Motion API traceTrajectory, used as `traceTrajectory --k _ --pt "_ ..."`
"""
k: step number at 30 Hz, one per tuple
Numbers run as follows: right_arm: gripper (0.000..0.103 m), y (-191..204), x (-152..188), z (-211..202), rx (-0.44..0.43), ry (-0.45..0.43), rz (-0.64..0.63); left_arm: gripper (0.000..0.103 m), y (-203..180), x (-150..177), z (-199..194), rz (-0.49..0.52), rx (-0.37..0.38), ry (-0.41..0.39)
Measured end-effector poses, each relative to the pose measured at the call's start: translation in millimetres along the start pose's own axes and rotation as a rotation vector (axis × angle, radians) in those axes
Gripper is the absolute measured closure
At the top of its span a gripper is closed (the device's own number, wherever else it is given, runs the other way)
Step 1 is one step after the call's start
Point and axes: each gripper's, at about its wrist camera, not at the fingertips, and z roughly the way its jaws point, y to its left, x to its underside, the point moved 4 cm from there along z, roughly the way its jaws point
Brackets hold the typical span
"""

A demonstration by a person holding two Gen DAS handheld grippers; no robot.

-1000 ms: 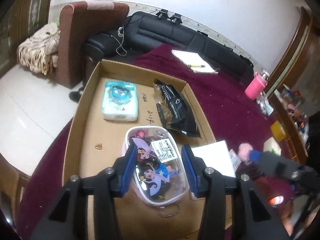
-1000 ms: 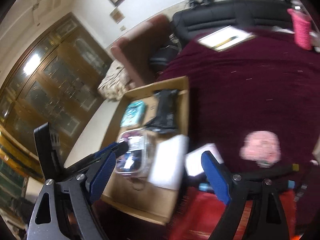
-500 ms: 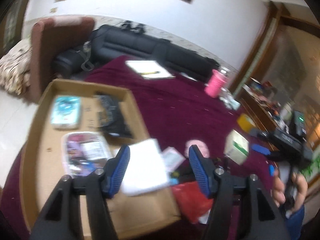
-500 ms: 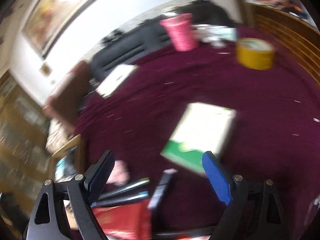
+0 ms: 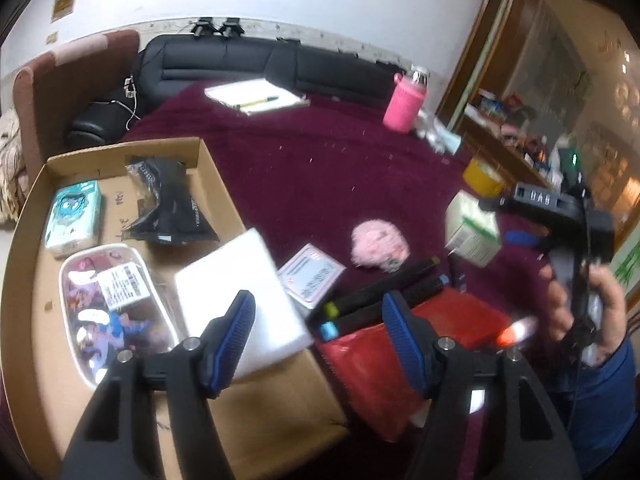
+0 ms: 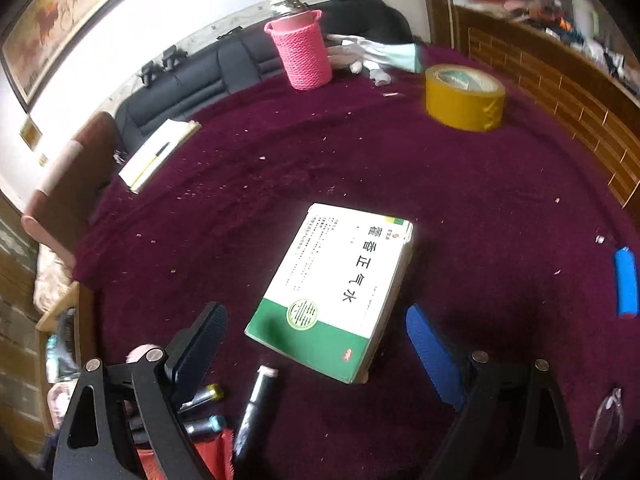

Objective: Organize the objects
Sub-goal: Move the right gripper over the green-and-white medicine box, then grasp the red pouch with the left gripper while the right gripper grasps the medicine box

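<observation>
My left gripper [image 5: 318, 302] hangs over two dark markers [image 5: 384, 284] and a red bag [image 5: 380, 356]. Its jaws are opening and nothing is between the blue pads. To its left a cardboard box [image 5: 120, 148] holds a clear cartoon pouch [image 5: 108, 304], a tissue pack [image 5: 74, 214], a black pouch [image 5: 168, 208] and a white pad [image 5: 236, 280]. My right gripper [image 6: 314, 312] stands open just above a white and green medicine box [image 6: 340, 288], its pads apart from it on either side. That medicine box [image 5: 472, 228] also shows in the left wrist view.
On the maroon cloth lie a pink fluffy thing [image 5: 378, 244], a card packet [image 5: 312, 280], a yellow tape roll [image 6: 464, 96], a pink knitted bottle [image 6: 304, 54], a notebook with a pen [image 6: 156, 156] and a blue tube [image 6: 626, 280]. A hand [image 5: 600, 308] holds the right gripper.
The left gripper left the clear pouch in the box, swung right over the markers and widened. The right gripper swung from near the box to above the medicine box.
</observation>
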Motion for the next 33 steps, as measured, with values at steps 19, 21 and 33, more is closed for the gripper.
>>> traceTrajectory --k 19,21,33 --pt "0.009 -2.0 3.1 37.3 0.066 0.061 0.015 0.029 56.3 -11.9 -26.9 -0.139 -0.224 -0.064" --pt "0.014 -9.4 5.7 37.5 0.001 0.064 0.052 0.029 48.1 -12.2 -27.6 -0.122 -0.187 -0.068" --pt "0.021 -32.6 19.5 -11.7 -0.308 -0.04 0.055 0.018 -48.7 -2.9 -0.6 0.225 0.296 0.166"
